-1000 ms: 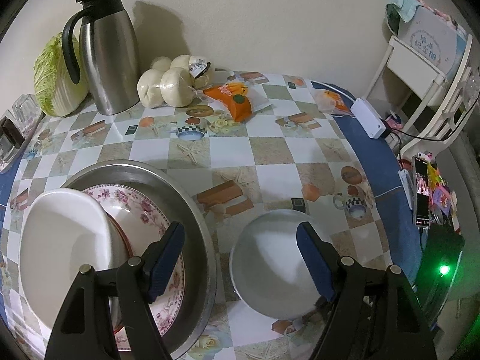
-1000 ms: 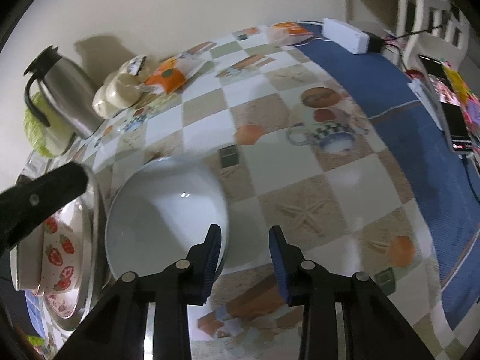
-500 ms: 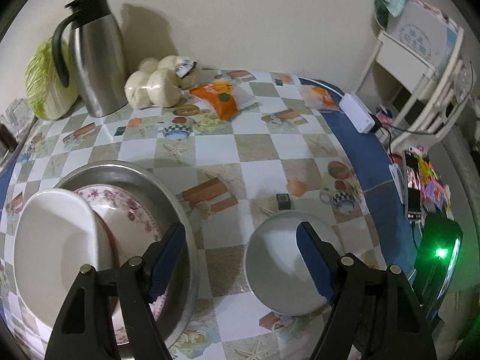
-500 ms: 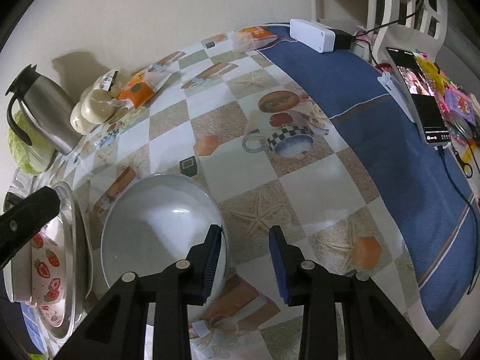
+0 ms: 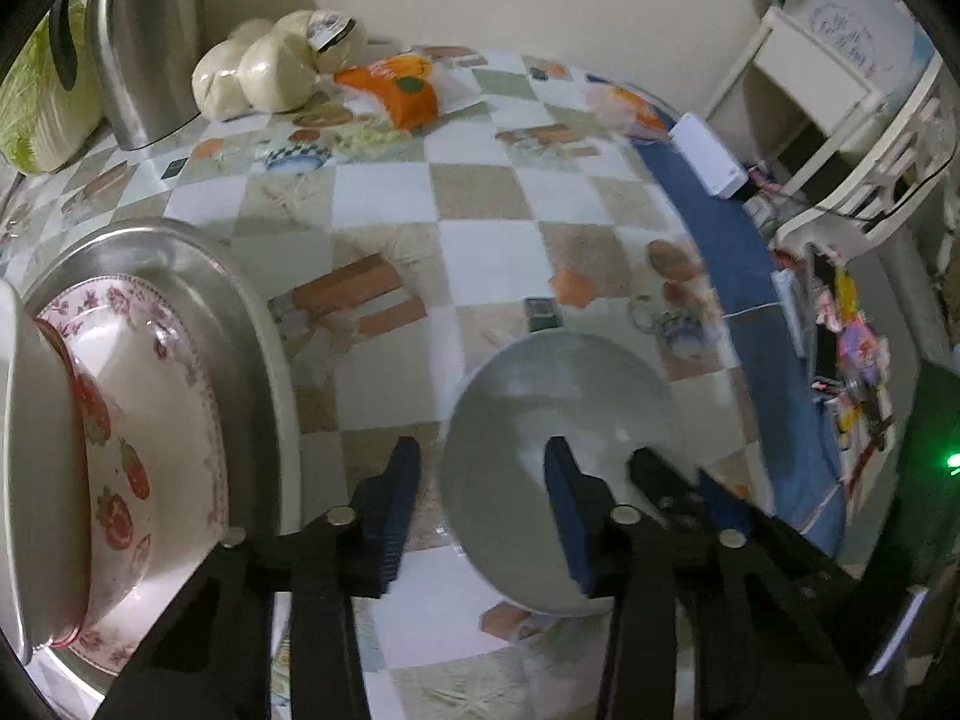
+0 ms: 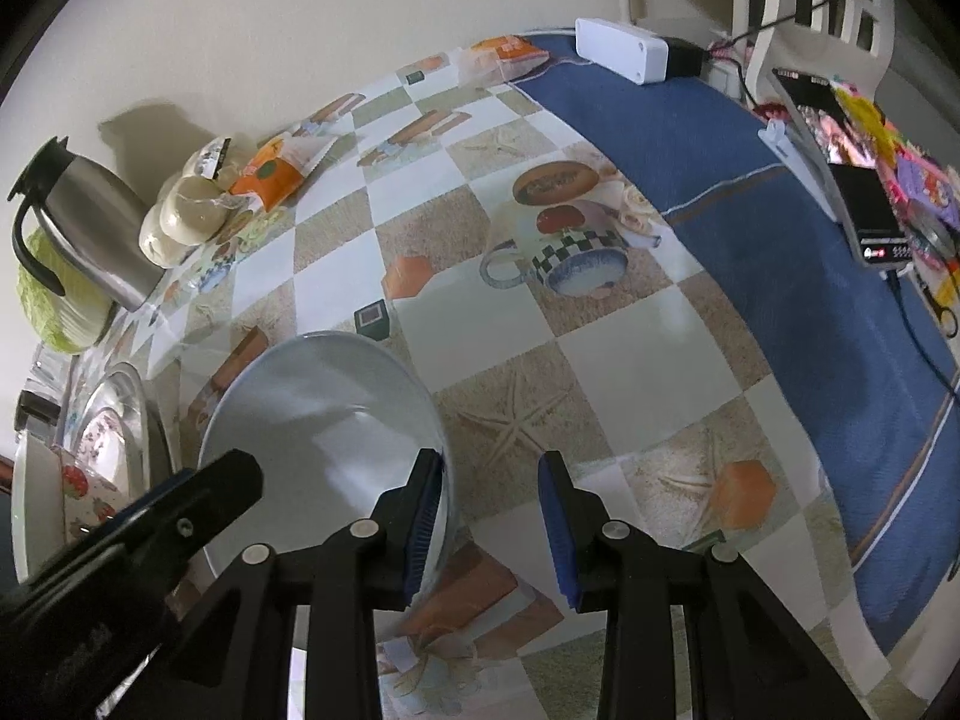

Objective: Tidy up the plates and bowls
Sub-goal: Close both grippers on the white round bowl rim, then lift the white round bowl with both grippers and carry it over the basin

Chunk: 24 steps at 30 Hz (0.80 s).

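A plain white bowl [image 5: 558,420] sits on the checked tablecloth; it also shows in the right wrist view [image 6: 318,414]. My left gripper [image 5: 480,498] is open, its jaws straddling the bowl's left rim. My right gripper [image 6: 489,510] is open, its jaws straddling the bowl's right rim. A steel basin [image 5: 240,312] at the left holds a flower-patterned plate [image 5: 156,420], a strawberry-patterned bowl [image 5: 96,420] and a white dish [image 5: 30,480], all leaning on edge.
A steel thermos [image 5: 144,42], cabbage [image 5: 36,102], bagged buns [image 5: 276,66] and an orange packet [image 5: 408,90] stand at the back. A white box [image 6: 621,48] and a phone [image 6: 852,180] lie on the blue cloth at the right.
My left gripper has narrowed its opening and moved right and in, onto the bowl's left rim. My right gripper stays at the bowl's right rim. The bowl looks tilted now.
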Each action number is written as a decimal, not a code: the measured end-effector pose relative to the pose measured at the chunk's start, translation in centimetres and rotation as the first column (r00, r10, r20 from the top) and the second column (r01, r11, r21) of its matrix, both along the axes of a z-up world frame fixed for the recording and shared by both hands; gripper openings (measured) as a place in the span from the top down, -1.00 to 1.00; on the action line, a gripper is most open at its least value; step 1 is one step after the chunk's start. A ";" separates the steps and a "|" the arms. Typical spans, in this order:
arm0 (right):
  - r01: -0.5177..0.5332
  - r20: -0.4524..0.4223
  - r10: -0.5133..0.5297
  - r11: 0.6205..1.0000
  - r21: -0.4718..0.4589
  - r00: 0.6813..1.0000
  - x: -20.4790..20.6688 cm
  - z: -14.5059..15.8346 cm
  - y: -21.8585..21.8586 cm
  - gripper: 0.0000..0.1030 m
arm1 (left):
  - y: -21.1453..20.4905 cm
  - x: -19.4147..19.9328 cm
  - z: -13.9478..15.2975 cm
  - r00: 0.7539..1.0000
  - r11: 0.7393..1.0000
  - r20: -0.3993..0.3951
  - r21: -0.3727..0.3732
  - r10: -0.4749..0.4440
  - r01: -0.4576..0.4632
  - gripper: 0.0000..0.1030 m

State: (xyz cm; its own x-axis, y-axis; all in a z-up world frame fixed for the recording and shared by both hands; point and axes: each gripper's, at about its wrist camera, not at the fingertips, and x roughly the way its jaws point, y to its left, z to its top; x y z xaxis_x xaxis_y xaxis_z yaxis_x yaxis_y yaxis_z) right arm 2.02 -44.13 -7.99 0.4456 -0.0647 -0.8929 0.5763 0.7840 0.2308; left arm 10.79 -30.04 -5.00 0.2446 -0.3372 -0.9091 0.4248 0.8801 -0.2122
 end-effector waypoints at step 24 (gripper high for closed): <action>0.006 0.086 -0.025 0.977 0.215 0.996 -0.2 -1.3 -0.3 0.73 | -0.7 -0.3 -1.0 0.999 0.999 -0.003 0.012 -0.037 0.037 0.68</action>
